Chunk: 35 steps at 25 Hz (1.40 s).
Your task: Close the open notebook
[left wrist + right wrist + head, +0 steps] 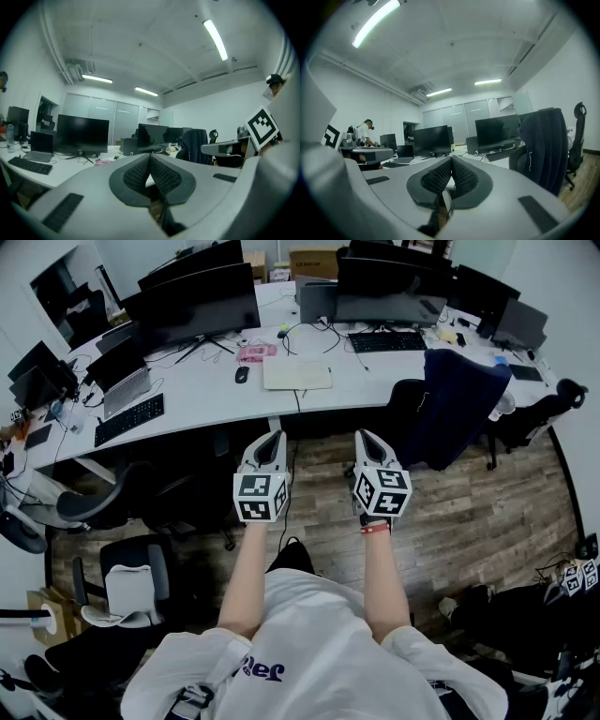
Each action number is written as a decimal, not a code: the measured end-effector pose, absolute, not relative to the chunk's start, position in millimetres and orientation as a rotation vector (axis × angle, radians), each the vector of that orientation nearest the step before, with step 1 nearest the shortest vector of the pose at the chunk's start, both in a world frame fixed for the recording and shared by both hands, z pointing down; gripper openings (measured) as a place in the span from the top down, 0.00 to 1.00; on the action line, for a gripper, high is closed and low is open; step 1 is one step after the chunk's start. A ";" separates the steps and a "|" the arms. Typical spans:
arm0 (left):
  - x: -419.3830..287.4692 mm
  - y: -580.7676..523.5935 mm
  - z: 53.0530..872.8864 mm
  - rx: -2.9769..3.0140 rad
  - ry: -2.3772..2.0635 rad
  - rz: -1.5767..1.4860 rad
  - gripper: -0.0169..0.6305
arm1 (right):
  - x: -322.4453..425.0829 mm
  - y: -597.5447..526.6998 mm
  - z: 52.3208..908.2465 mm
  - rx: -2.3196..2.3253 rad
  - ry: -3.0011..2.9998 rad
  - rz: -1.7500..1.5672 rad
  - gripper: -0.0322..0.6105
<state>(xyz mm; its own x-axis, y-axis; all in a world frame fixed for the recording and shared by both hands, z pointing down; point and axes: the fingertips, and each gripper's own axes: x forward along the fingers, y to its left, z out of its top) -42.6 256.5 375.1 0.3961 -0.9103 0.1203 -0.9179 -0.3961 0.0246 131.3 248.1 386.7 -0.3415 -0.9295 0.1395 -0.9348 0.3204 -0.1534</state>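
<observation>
A pale notebook [297, 373] lies flat on the long white desk [197, 395], in front of the monitors. Both grippers are held level over the wooden floor, well short of the desk and apart from the notebook. My left gripper [272, 439] points toward the desk with its jaws together and nothing between them; the left gripper view shows its dark ribbed pads [138, 172] meeting at the tips of that gripper [150, 157]. My right gripper [367, 437] stands beside it, also shut and empty, and its pads [464, 176] touch at its tips [451, 160].
Monitors [202, 301], keyboards [386, 341], a mouse [242, 375] and a pink item [255, 352] crowd the desk. A chair draped with a dark jacket [459, 404] stands to the right, other office chairs [131, 587] to the left. A person [363, 131] works at the far left.
</observation>
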 end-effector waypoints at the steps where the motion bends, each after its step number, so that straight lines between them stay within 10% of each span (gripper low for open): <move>1: -43.2 256.9 376.6 2.548 -1.677 0.129 0.95 | 131.1 247.2 388.9 1.783 -2.535 0.325 0.93; 35: -97.1 -46.0 409.5 2.427 -1.742 0.115 0.94 | 44.4 -55.2 420.7 1.573 -2.649 0.489 0.93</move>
<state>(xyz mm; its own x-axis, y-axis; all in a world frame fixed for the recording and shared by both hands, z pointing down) -97.1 -46.0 409.5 0.3217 -0.9348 0.1506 -0.9465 -0.3131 0.0784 44.4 -55.2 420.7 -0.4913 -0.8528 0.1771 -0.8598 0.4424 -0.2550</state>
